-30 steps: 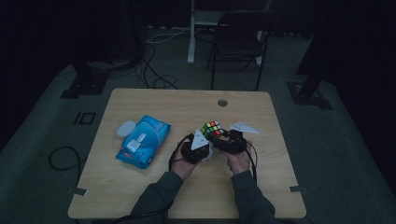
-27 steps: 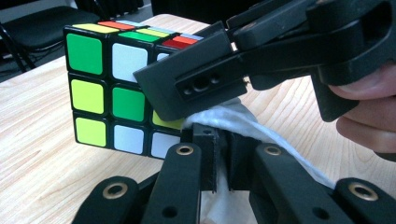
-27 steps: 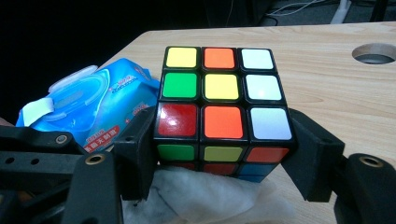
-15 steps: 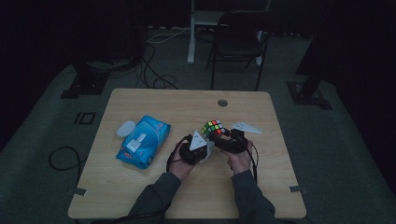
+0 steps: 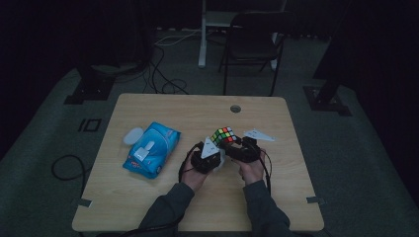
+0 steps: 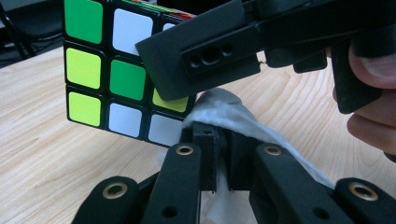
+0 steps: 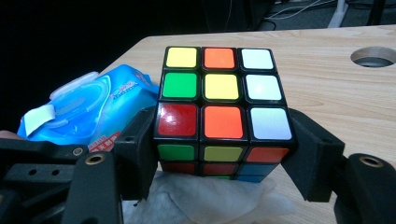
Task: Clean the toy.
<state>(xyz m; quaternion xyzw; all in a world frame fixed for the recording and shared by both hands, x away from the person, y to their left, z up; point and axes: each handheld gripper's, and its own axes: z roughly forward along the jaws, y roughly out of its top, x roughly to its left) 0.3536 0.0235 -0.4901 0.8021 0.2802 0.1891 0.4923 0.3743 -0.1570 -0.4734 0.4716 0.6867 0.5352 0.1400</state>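
fingers (image 7: pixel 140 154) clamp cube (image 7: pixel 219 112); wipe (image 6: pixel 224 116) underneath.

A blue pack of wet wipes (image 5: pixel 151 151) lies on the left part of the wooden surface (image 5: pixel 168 111), its white flip lid (image 5: pixel 133 136) swung open toward the far left. In the right gripper view the pack (image 7: pixel 100 109) shows a small white sticker tab (image 7: pixel 38 119) folded up at its near end. A round cable hole (image 5: pixel 235 108) sits near the far edge of the surface. Beyond it on the grey floor stand a dark chair (image 5: pixel 254 44) and a white post (image 5: pixel 203 34), with black cables (image 5: pixel 163 74) trailing about.
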